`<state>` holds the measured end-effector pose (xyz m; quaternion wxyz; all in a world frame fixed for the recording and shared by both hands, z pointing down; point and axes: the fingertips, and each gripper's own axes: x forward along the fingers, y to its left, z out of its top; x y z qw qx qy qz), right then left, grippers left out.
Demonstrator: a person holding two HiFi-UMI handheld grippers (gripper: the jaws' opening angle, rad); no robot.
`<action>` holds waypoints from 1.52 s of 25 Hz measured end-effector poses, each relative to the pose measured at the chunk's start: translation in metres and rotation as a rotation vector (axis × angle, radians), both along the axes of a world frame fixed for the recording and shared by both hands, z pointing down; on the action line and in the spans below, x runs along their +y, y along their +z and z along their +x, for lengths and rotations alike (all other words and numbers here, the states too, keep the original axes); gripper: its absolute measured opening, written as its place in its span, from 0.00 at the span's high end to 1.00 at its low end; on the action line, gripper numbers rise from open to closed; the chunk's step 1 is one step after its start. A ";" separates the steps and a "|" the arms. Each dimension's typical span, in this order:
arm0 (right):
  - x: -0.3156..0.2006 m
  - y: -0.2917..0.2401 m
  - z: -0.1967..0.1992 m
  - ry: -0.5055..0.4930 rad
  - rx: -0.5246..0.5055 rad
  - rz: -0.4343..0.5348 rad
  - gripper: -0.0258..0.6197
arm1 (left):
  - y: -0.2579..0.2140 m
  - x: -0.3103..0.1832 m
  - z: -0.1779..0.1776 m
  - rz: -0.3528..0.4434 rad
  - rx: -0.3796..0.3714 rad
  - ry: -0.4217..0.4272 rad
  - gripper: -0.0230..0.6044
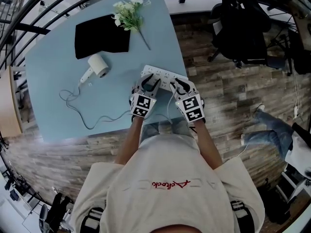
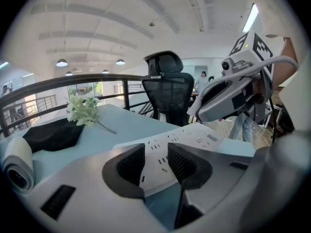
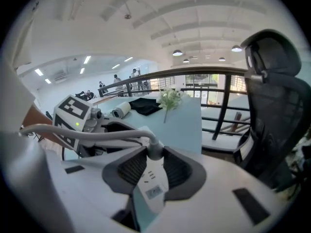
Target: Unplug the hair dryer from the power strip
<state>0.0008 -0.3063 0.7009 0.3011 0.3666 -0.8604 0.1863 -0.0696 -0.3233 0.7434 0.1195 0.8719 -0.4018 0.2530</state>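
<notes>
A white power strip (image 1: 164, 74) lies at the near right corner of the light blue table (image 1: 58, 57). The white hair dryer (image 1: 97, 66) rests to its left, and its grey cord (image 1: 85, 123) loops over the table. My left gripper (image 2: 156, 161) stands open with its jaws over the strip's (image 2: 189, 137) left end, which is wider than the gap between them. My right gripper (image 3: 154, 155) is shut on the grey plug (image 3: 153, 148), held just above the strip (image 3: 153, 186). The plug's prongs are hidden. Both grippers sit side by side in the head view.
A black cloth (image 1: 102, 35) and a sprig of white flowers (image 1: 129, 11) lie at the table's far side. A black railing runs behind the table. An office chair (image 1: 240, 25) stands on the wooden floor to the right, and a person's legs (image 1: 267, 130) show beyond.
</notes>
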 end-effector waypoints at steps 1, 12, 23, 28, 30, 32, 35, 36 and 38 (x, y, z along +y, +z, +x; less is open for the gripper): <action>0.002 0.002 0.004 0.000 0.005 -0.007 0.78 | 0.000 0.001 0.000 -0.003 0.001 0.001 0.74; 0.018 0.012 0.015 0.005 0.014 -0.017 0.78 | -0.009 -0.001 -0.001 -0.029 0.026 -0.022 0.74; 0.013 -0.024 0.033 0.023 -0.032 0.097 0.78 | -0.054 0.009 0.010 0.038 0.091 -0.040 0.82; 0.012 -0.045 0.040 0.016 -0.056 0.139 0.78 | -0.083 0.015 0.016 0.074 0.106 -0.046 0.90; 0.007 -0.055 0.043 0.008 -0.072 0.168 0.78 | -0.094 0.017 0.019 0.083 0.118 -0.054 0.91; 0.002 -0.066 0.047 -0.002 -0.082 0.190 0.78 | -0.104 0.018 0.025 0.101 0.130 -0.056 0.92; 0.001 -0.077 0.052 -0.021 -0.099 0.220 0.78 | -0.120 0.025 0.035 0.127 0.154 -0.066 0.94; 0.001 -0.080 0.053 -0.030 -0.107 0.229 0.78 | -0.124 0.026 0.037 0.134 0.163 -0.072 0.94; 0.001 -0.085 0.054 -0.045 -0.125 0.241 0.78 | -0.133 0.027 0.041 0.149 0.172 -0.085 0.95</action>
